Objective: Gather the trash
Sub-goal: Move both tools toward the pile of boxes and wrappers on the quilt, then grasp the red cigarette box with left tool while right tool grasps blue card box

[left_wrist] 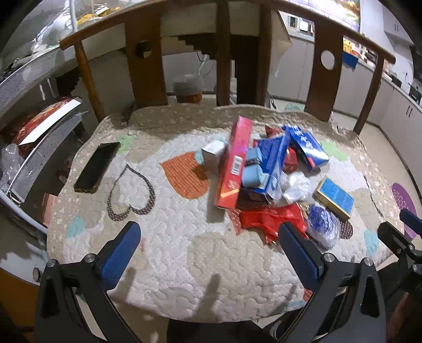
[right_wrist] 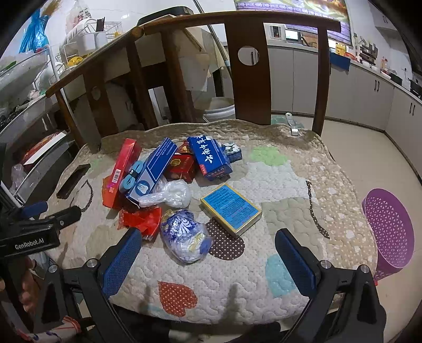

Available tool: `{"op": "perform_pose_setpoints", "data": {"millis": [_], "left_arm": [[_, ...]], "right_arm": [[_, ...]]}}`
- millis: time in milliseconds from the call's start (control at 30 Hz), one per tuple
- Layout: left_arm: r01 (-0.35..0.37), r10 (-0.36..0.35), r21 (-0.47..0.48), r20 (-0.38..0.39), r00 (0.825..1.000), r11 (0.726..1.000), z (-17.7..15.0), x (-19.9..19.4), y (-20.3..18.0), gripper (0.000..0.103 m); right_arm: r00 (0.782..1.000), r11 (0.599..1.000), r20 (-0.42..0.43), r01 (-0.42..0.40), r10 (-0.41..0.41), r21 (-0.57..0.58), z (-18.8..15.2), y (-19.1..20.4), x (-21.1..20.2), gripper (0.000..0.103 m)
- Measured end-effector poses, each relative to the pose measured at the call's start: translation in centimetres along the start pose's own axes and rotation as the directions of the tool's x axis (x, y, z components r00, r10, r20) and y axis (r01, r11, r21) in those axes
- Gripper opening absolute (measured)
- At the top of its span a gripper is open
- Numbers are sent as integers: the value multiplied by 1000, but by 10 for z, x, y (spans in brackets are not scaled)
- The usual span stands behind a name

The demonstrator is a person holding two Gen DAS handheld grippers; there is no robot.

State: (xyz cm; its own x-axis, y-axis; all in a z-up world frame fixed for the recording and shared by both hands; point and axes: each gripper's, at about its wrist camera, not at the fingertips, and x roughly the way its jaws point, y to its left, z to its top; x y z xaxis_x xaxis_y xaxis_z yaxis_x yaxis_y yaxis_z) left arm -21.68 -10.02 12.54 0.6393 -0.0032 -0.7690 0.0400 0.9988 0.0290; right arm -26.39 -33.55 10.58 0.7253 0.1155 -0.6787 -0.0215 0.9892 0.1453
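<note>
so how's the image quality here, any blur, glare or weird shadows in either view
Left wrist view: the long red cardboard box and the boxes around it look smeared, with a shiny patch near its lower end; the open left claw casts finger shadows on the quilted cushion. Right wrist view: sharper, the flat blue-labelled box reads crisply; fisheye bends the wooden chair back.

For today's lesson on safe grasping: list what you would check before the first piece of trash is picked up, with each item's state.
1. Left gripper open and empty: ok.
2. Right gripper open and empty: ok.
3. Blue-and-white bag free of the pile, nearest the right gripper: ok.
4. Purple basket within view, off the cushion's right edge: ok; whether it is the trash bin: cannot tell.
5. Phone apart from the trash, not to be collected: ok.
6. Red wrapper free to lift: not ok, boxes overlap it.
</note>
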Motion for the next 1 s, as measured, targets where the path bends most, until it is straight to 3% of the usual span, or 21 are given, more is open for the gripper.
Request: {"op": "perform_pose_setpoints", "data": {"millis": [167,367,500,700,767,900,1000], "left_arm": [[54,-54,-23,2,999,998,11,4,20,103],[185,-188,-41,-88,978,982,31,54,23,99],[201,-200,-7,-125,972,980,43,83,10,89],[194,-182,66,-156,971,979,52,111,-2,80],[205,-193,61,-158,968,977,53,117,1,77],[233,-222,39,-183,958,972,54,131,8,61],[247,-238,15,-211,948,969,50,142,14,61]], "right_arm": [[1000,1000,-9,-12,12,17,10,-9,1,103],[998,998,-59,-38,34,-51,30,-19,37,100],[990,994,-134,-58,46,-91,37,-25,77,89],[981,993,-189,-68,48,-100,35,-30,113,89],[979,991,-200,-68,44,-113,35,-28,120,89],[976,987,-215,-63,29,-149,34,-23,132,89],[974,985,-224,-52,14,-165,33,-20,140,87]]}}
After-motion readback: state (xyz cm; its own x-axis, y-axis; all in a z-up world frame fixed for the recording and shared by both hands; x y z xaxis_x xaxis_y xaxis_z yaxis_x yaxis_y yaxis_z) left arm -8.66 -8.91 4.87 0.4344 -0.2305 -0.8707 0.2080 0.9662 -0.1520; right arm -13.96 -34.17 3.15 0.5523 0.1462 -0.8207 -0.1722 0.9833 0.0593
